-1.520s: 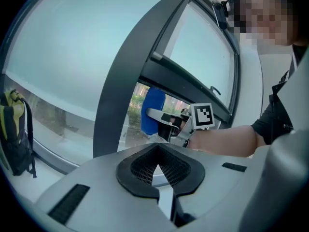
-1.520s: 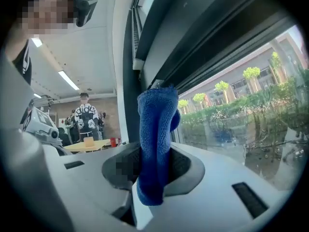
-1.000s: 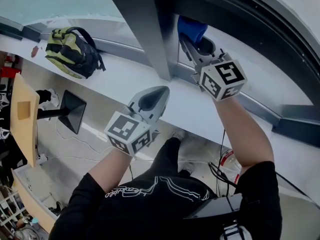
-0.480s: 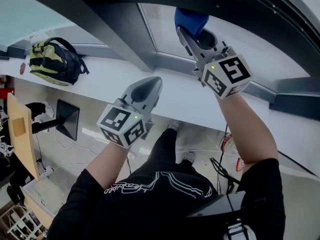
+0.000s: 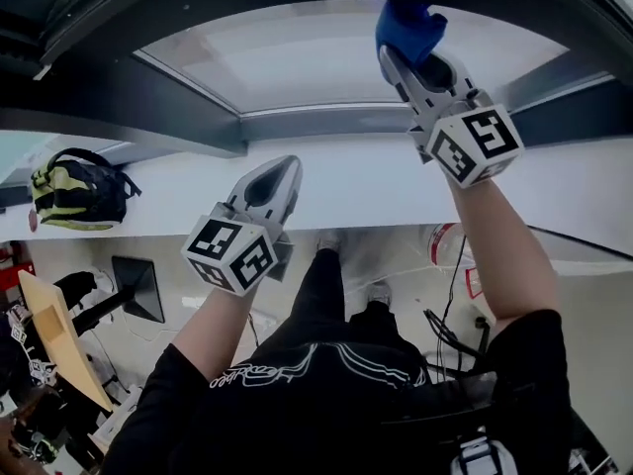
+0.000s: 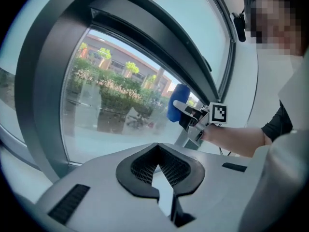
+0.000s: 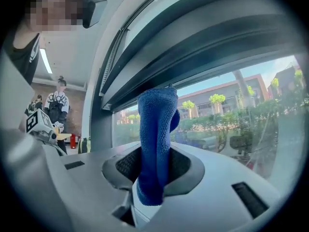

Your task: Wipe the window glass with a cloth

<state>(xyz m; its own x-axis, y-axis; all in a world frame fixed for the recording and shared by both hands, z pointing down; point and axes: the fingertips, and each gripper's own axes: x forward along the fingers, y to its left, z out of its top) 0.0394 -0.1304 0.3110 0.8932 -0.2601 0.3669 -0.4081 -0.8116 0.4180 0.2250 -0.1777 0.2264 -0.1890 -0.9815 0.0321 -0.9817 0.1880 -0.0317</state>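
My left gripper point(image 5: 284, 169) is low, fingers pressed together, nothing between them. My right gripper point(image 5: 404, 55) is higher, fingers pinching the blue cloth point(image 5: 407, 23), held up at the window glass point(image 5: 287, 62).

A black short-sleeved top point(image 5: 316, 389) with a thin white line graphic fills the lower centre, above dark trousers point(image 5: 329, 290). The left gripper point(image 5: 282, 169) and right gripper point(image 5: 404, 49) have pale grey shells, each ending in a white marker cube point(image 5: 237, 255) printed with black squares.
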